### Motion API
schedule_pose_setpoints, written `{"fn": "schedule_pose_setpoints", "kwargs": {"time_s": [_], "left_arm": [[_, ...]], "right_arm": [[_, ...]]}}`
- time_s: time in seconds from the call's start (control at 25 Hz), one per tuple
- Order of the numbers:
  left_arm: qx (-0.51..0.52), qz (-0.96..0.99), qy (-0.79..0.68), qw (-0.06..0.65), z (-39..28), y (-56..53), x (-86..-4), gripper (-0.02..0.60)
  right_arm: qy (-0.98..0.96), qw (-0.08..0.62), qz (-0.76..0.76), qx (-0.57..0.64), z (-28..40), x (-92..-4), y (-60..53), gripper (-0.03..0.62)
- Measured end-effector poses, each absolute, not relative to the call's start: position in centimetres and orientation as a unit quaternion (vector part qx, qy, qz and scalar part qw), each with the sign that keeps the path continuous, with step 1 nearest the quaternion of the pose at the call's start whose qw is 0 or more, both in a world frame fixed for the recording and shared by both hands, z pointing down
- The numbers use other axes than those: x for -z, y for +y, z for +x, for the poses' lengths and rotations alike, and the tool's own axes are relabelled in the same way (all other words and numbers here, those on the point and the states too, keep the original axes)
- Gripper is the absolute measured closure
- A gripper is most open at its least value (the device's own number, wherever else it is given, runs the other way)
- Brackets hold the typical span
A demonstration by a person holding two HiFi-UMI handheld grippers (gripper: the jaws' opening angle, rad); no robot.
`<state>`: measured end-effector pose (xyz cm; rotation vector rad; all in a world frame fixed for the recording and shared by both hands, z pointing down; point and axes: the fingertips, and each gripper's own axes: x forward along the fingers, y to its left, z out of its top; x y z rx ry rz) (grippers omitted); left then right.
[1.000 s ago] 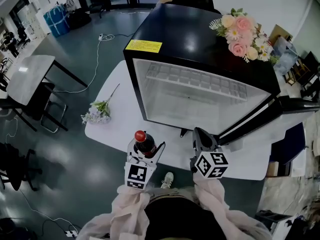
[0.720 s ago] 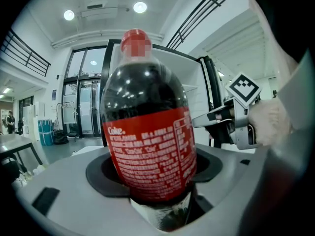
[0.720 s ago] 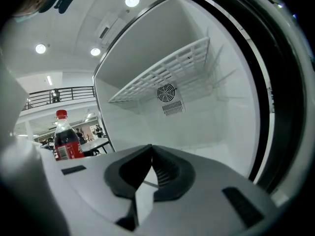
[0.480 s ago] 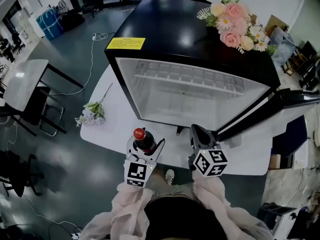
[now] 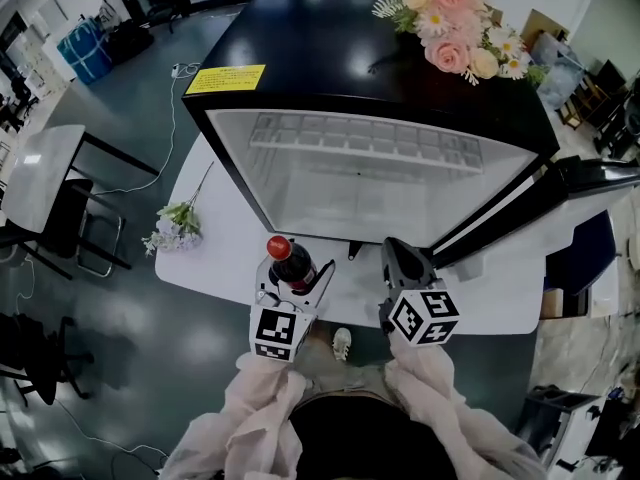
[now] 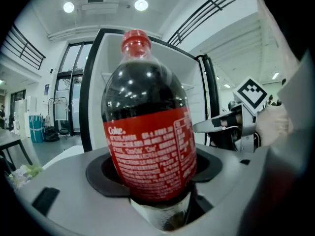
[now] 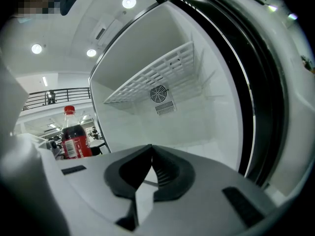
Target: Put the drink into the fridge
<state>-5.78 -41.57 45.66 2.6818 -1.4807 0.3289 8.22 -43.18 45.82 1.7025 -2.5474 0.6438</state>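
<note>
Drink bottle (image 5: 290,266), dark with a red cap, stands upright in the left gripper (image 5: 293,282), whose jaws clamp its lower body. Its red label reads "Coke" in white; the finer print is too small to read. Beside it, the right gripper (image 5: 396,254) has its jaws closed together on nothing. Since a second ago both have edged nearer the open front of the fridge (image 5: 360,183), above the white table (image 5: 215,243). The yellow sticker (image 5: 225,78) on the fridge's top is illegible. The door (image 5: 600,180) is cut off at right.
</note>
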Motion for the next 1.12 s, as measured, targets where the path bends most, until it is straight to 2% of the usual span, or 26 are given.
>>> {"fn": "schedule_pose_setpoints", "kwargs": {"time_s": [1.12], "left_arm": [[-0.122, 0.919, -0.374, -0.021, 1.9, -52.5, -45.7, 0.249]], "right_arm": [[-0.776, 0.002, 0.578, -0.251, 9.8, -48.1, -44.8, 0.583]]}}
